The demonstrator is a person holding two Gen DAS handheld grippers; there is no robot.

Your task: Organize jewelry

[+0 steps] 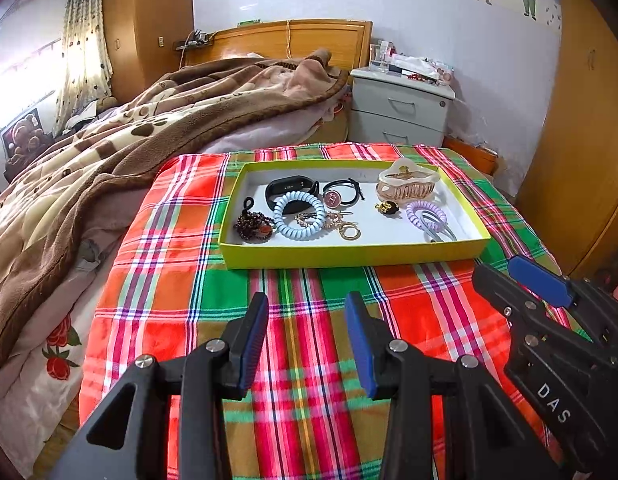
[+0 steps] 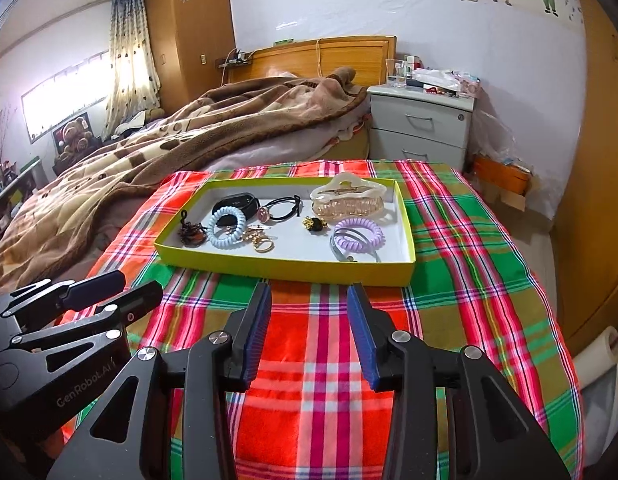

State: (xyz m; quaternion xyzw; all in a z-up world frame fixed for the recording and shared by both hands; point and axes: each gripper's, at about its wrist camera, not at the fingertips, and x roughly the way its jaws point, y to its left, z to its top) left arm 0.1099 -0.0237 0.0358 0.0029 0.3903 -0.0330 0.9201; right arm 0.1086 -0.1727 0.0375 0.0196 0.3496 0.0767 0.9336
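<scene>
My left gripper [image 1: 307, 340] is held with its blue pads parted and nothing between them, low over the plaid cloth [image 1: 309, 292] and short of the tray. My right gripper [image 2: 309, 332] is held likewise: pads apart, empty, just beside the left. Both point at the yellow-rimmed tray [image 1: 349, 258], so the whole tray shows in both wrist views.

The jewelry lies inside the tray, none on the cloth:
- bead bracelet [image 1: 254, 227], near-left corner;
- blue coil tie [image 1: 300, 217] overlapping the black band [image 1: 292, 189];
- gold chain [image 1: 341, 226], touching the blue coil;
- black hair tie with pink charm [image 1: 341, 195];
- hair claw [image 1: 407, 184], far right;
- purple coil tie [image 1: 425, 214].

The pieces overlap on the left. This fits either a collected lot awaiting separation, or a finished gathering.
</scene>
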